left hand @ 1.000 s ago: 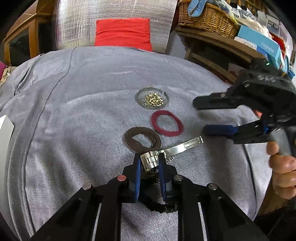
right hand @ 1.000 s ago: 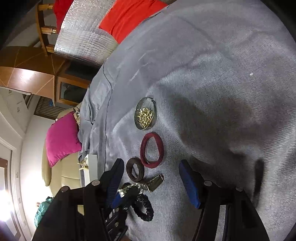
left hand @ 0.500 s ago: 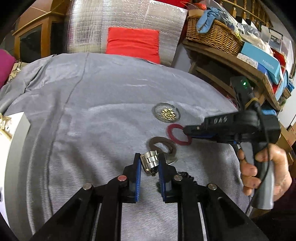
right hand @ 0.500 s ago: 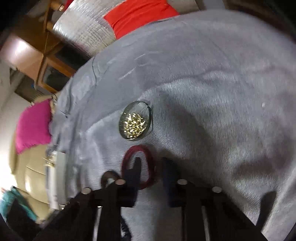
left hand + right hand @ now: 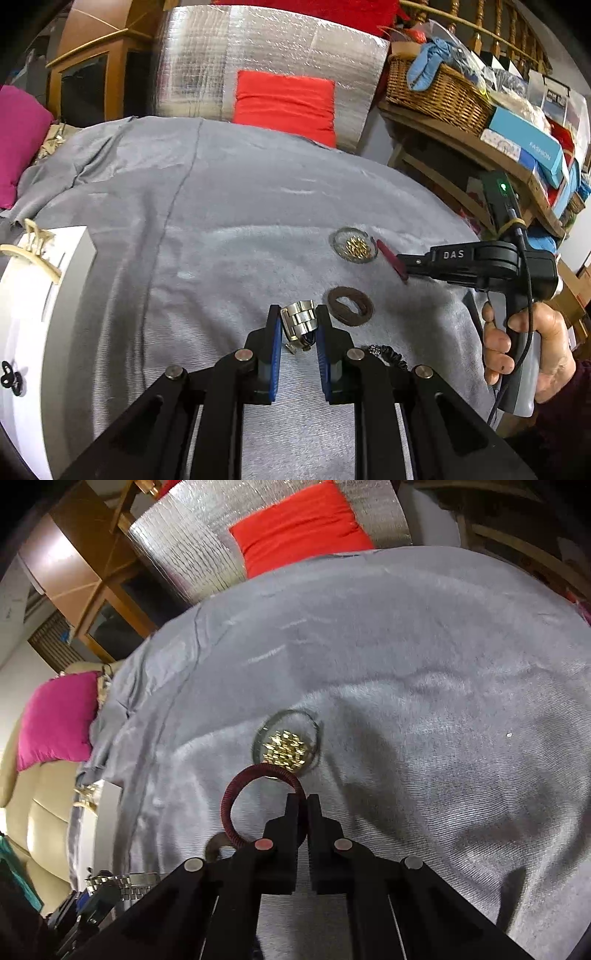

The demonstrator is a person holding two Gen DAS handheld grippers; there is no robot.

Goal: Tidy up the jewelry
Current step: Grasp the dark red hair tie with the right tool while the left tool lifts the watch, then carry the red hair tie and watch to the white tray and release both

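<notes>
Jaws clenched: your right gripper (image 5: 302, 800) lifts the red band (image 5: 236, 797), your left gripper (image 5: 298, 323) the watch (image 5: 299, 320), for sorting.

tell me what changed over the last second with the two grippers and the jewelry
The right gripper went from wide open to shut on the red ring and lifted it off the grey cloth. The left gripper kept its hold on the silver watch and raised it clear of the cloth. The brown ring, the dish of gold beads and the black coil stayed put.
</notes>
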